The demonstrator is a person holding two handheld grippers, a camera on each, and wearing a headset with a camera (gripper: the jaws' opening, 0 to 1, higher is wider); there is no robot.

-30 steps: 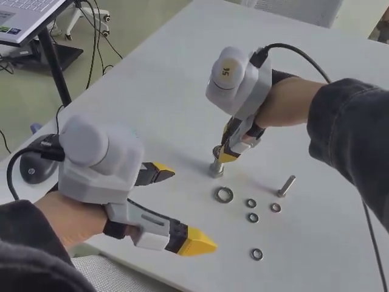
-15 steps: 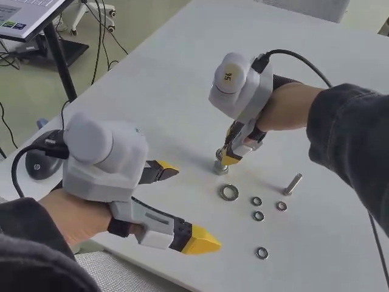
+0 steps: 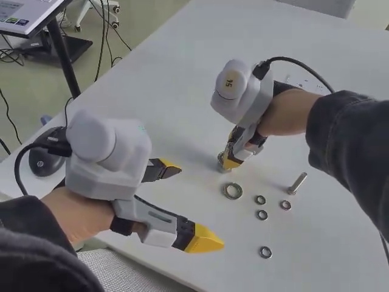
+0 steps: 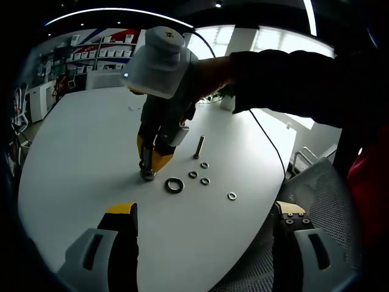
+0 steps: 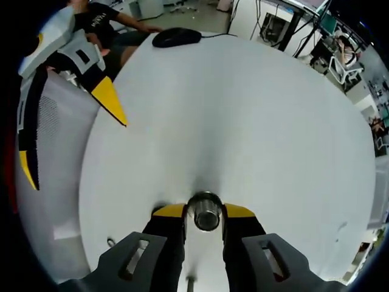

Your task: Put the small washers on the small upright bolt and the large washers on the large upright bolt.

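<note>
Left tongs (image 3: 193, 207) are spread wide with nothing in them, hovering over the near edge of the surface (image 3: 182, 91). Right tongs (image 3: 228, 161) are clamped on the large bolt (image 5: 205, 213), which looks upright, though its base is hidden. Large washer (image 3: 232, 191) lies just beside it. Four smaller washers (image 3: 260, 199) are loose to its right, near the small bolt (image 3: 297, 182), which lies flat.

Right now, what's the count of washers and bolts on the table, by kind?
large washer: 1
small washers: 4
large bolt: 1
small bolt: 1
Total: 7
</note>
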